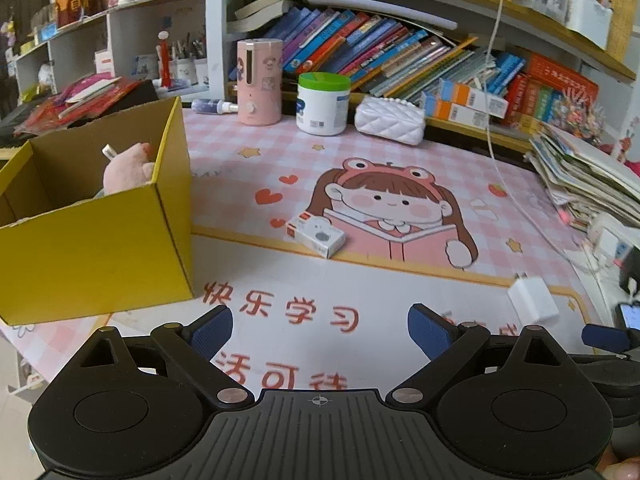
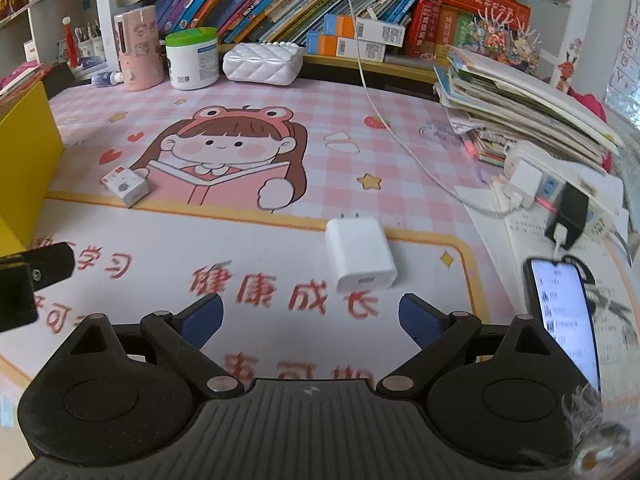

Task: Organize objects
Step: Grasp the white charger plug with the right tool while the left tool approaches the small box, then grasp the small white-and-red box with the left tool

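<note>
Lower centre of the left wrist view: left gripper (image 1: 320, 334), jaws spread wide, nothing between them, above bare desk mat (image 1: 400, 280). Small white carton (image 1: 316, 237) lies ahead, up-frame and nearly in line with the jaw gap, well apart from the fingertips. Its long axis runs upper left to lower right, so it sits oblique to the jaws. Yellow cardboard box (image 1: 96, 240) stands at left of frame, open-topped, a pink plush toy (image 1: 128, 168) already inside. White charger plug (image 1: 533, 298) lies at lower right, closer to the other tool.

Lower centre of the right wrist view: right gripper (image 2: 310, 320), jaws also wide and empty. Charger plug (image 2: 361, 254) lies just ahead, slightly right of the jaw midline, near the fingertips but not touching. Long axis runs roughly up-frame; prongs point away toward the top, USB port faces the gripper. Carton (image 2: 126, 186) sits far left.

Judgement: right hand is nearer the plug, left nearer the carton. The plug is nearly in line already; the carton probably needs a wrist roll.
</note>
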Demonstrator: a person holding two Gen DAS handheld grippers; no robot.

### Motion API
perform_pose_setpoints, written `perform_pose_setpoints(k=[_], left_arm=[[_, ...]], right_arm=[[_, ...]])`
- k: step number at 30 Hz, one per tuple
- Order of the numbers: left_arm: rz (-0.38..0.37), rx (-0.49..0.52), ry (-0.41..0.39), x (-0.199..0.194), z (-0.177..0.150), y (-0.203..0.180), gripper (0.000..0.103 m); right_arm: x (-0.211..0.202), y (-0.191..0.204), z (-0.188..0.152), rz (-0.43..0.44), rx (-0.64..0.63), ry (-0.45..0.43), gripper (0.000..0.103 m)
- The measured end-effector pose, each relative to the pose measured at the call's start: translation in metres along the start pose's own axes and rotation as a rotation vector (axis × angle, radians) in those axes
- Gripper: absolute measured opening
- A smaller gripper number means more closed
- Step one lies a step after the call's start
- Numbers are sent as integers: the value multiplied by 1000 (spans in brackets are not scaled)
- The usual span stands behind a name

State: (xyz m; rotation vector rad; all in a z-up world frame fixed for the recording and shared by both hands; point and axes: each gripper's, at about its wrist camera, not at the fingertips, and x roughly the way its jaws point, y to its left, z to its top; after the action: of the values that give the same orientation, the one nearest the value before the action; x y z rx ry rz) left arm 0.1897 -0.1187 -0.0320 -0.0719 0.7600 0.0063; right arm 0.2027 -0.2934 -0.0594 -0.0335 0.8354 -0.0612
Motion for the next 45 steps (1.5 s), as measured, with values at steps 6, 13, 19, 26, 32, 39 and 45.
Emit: perform_pose_setpoints(k=[6, 13, 19, 26, 32, 39, 45], left_arm=[[43, -25, -1, 13, 9, -9, 96], [82, -47, 3, 25, 17, -13, 96], [95, -41, 15, 36, 22, -21, 96], [97, 5, 17, 53, 30, -37, 95], [164, -40, 29, 86, 43, -31, 95], [142, -26, 39, 124, 49, -22, 77], [136, 4, 56, 143, 49, -19, 66]], right_arm=[[21, -11, 15, 3, -32, -19, 89], [49, -19, 28, -7, -48, 2, 74], [71, -28, 31, -11, -26, 59, 56], [70, -35, 35, 84, -20, 56, 41], [62, -40, 39, 123, -17, 18, 41], [55, -38, 40, 154, -74, -12, 41], [58, -40, 40, 157, -81, 2, 41]])
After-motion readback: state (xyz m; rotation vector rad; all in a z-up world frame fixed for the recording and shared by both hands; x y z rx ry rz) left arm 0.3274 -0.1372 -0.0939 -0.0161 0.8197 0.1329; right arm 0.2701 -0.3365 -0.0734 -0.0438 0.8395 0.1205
